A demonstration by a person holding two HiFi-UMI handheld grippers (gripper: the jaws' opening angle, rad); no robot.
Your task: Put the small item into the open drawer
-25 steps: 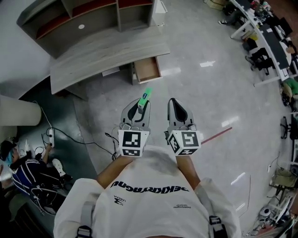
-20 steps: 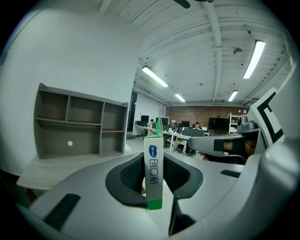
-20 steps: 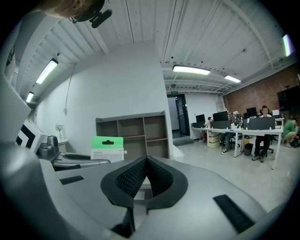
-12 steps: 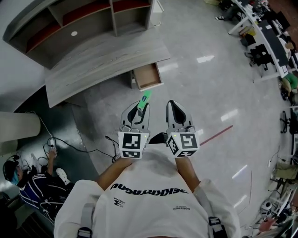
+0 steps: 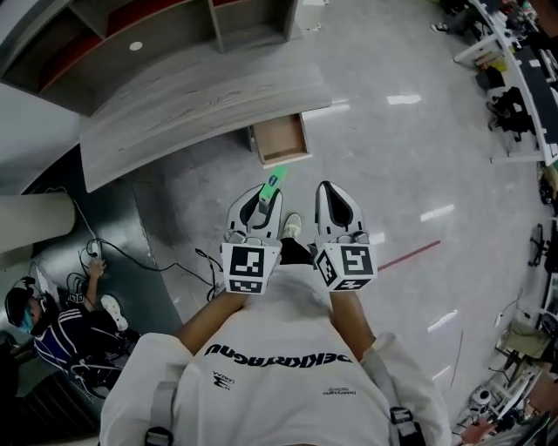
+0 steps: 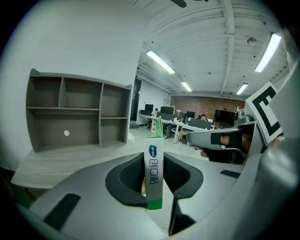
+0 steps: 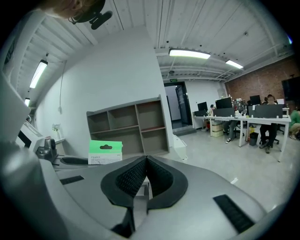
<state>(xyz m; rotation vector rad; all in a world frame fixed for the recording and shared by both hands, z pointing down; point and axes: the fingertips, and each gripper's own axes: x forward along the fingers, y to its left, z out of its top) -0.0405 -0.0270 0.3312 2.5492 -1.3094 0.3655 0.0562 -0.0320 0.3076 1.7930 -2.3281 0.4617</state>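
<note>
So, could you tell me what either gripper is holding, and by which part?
The left gripper holds the small box by its flat sides, its green hang-tab end poking past the fingers. The right gripper is shut and empty.

The open drawer (image 5: 283,139) has drawn closer to the green box (image 5: 272,185) and now lies just beyond its tip at 12 o'clock. A shoe (image 5: 292,226) has appeared between the left gripper (image 5: 259,206) and the right gripper (image 5: 335,204). The shelf (image 5: 248,26) has slid toward 12 o'clock.
</note>
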